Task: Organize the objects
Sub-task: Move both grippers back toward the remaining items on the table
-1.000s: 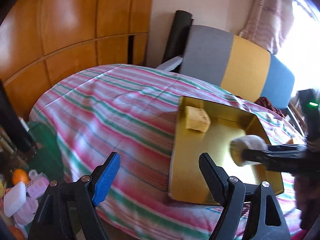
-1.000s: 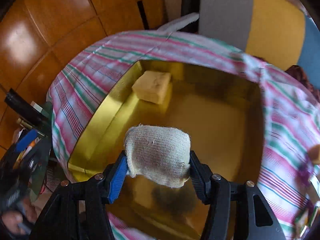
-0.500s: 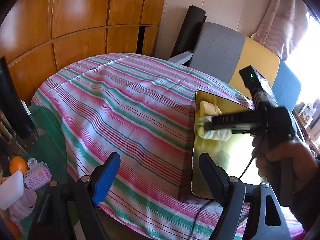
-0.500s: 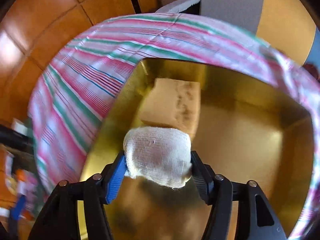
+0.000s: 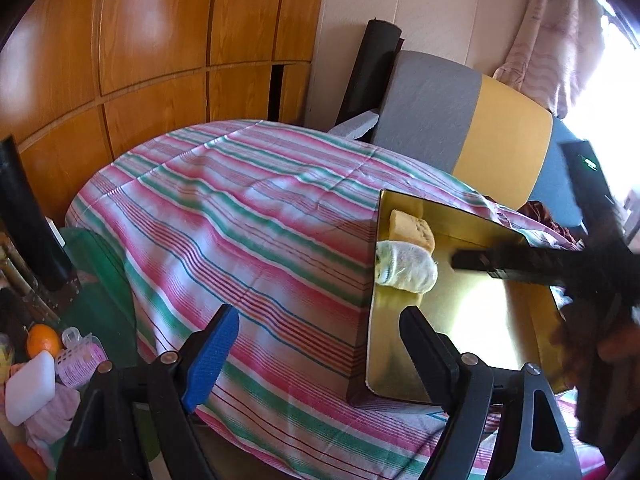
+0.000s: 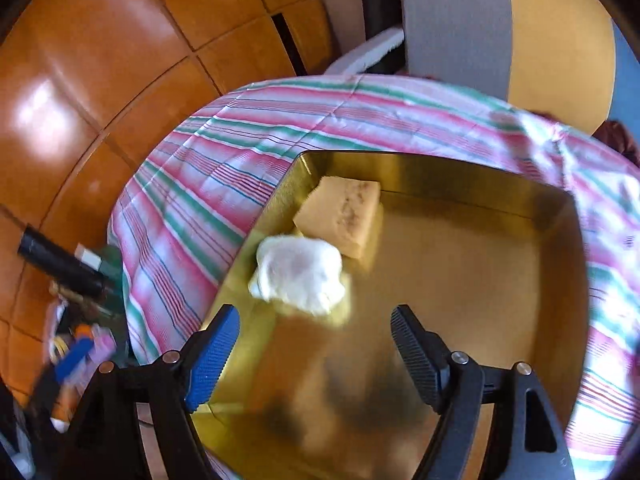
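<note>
Nearest the right wrist camera, the right gripper (image 6: 314, 354) hangs over the gold tray (image 6: 480, 280) with its jaws apart; they have just been opening, and nothing sits between them. Just beyond the fingertips, the rolled white cloth bundle (image 6: 298, 274) lies on the tray floor against the tray's left wall, clear of both pads. Its far edge touches the tan sponge block (image 6: 344, 214), which sits in the tray's far left corner.

From the left wrist camera, the left gripper (image 5: 320, 350) has its jaws spread wide and empty, held above the near edge of the striped tablecloth (image 5: 240, 220), left of the tray's (image 5: 500, 320) near corner. The bundle (image 5: 408, 270) and sponge (image 5: 412, 230) show inside the tray, with the right gripper's (image 5: 460, 260) dark finger just to their right, not touching.

Low left, off the table, lie an orange (image 5: 42, 340), a white bar (image 5: 30, 386) and a pink packet (image 5: 82, 362). Beyond the table stand a grey, yellow and blue cushion (image 5: 472, 140) and wooden wall panels (image 5: 140, 40).
</note>
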`<action>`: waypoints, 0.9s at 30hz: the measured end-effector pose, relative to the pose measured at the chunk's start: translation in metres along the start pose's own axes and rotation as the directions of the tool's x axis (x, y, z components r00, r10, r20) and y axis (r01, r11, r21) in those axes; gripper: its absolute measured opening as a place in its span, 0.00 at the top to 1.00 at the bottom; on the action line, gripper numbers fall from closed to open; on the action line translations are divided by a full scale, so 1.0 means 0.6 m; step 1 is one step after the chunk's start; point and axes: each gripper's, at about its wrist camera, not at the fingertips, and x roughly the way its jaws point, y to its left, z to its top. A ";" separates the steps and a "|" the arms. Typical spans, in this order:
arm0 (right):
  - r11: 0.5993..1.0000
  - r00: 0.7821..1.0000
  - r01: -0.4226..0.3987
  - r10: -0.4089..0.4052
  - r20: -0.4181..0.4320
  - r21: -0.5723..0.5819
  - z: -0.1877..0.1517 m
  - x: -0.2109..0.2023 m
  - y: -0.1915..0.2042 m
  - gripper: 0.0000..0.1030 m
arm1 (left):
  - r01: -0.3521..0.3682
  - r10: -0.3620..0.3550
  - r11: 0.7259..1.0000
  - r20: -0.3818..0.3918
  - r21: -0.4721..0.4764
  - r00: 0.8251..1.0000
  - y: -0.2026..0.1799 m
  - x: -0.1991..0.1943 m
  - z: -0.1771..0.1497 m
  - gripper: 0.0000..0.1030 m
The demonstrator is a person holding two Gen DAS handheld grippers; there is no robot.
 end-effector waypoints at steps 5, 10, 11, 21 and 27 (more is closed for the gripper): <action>0.998 0.999 0.032 -0.030 0.041 -0.048 -0.052 -0.059 -0.012 0.22 | 0.010 -0.011 0.999 0.012 0.035 1.000 -0.018 -0.012 0.001 0.19; 0.997 0.996 0.063 -0.059 0.073 -0.048 -0.105 -0.119 -0.046 0.22 | 0.026 -0.028 0.997 0.024 0.078 0.999 -0.044 -0.024 0.004 0.18; 0.997 0.994 0.073 -0.070 0.080 -0.038 -0.115 -0.131 -0.056 0.22 | 0.030 -0.033 0.996 0.026 0.087 0.999 -0.050 -0.026 0.004 0.18; 0.972 0.960 0.192 -0.214 0.178 0.133 -0.181 -0.255 -0.180 0.22 | 0.075 -0.082 0.977 0.031 0.198 0.996 -0.123 -0.039 0.002 0.17; 0.915 0.919 0.285 -0.346 0.191 0.287 -0.222 -0.323 -0.284 0.22 | 0.111 -0.121 0.957 0.019 0.269 0.993 -0.177 -0.035 0.000 0.17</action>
